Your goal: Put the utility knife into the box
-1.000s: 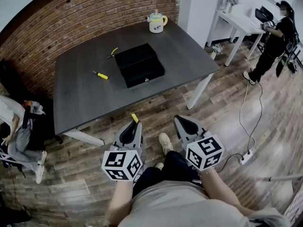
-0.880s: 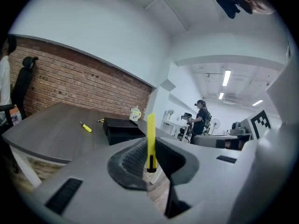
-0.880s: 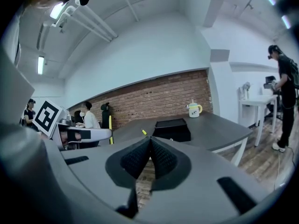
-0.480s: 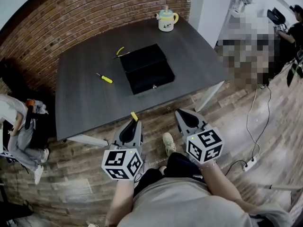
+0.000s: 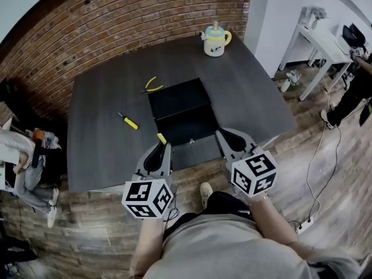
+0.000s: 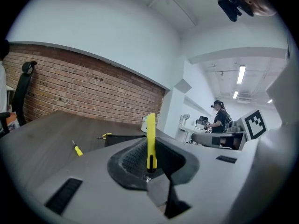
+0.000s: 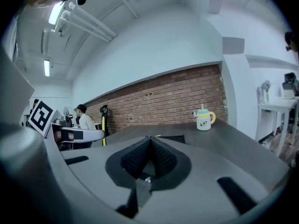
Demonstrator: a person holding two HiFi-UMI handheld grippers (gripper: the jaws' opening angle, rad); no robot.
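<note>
My left gripper (image 5: pixel 158 148) is shut on a thin yellow utility knife (image 5: pixel 161 138), which sticks out past the jaws over the table's near edge. The knife (image 6: pixel 151 141) stands upright between the closed jaws in the left gripper view. The black box (image 5: pixel 181 111) lies open on the dark table (image 5: pixel 99 144), just beyond both grippers. My right gripper (image 5: pixel 228 137) is shut with nothing in it, to the right of the left one, near the box's front. In the right gripper view the jaws of the gripper (image 7: pixel 149 148) meet.
A yellow-handled screwdriver (image 5: pixel 128 121) lies left of the box and yellow pliers (image 5: pixel 151 85) lie behind it. A yellow and blue cup (image 5: pixel 214 42) stands at the far edge. A brick wall backs the table. People are at the left and far right.
The table and box have come much closer in the head view; both grippers now reach the table's near edge. The knife stays held in the left gripper.
</note>
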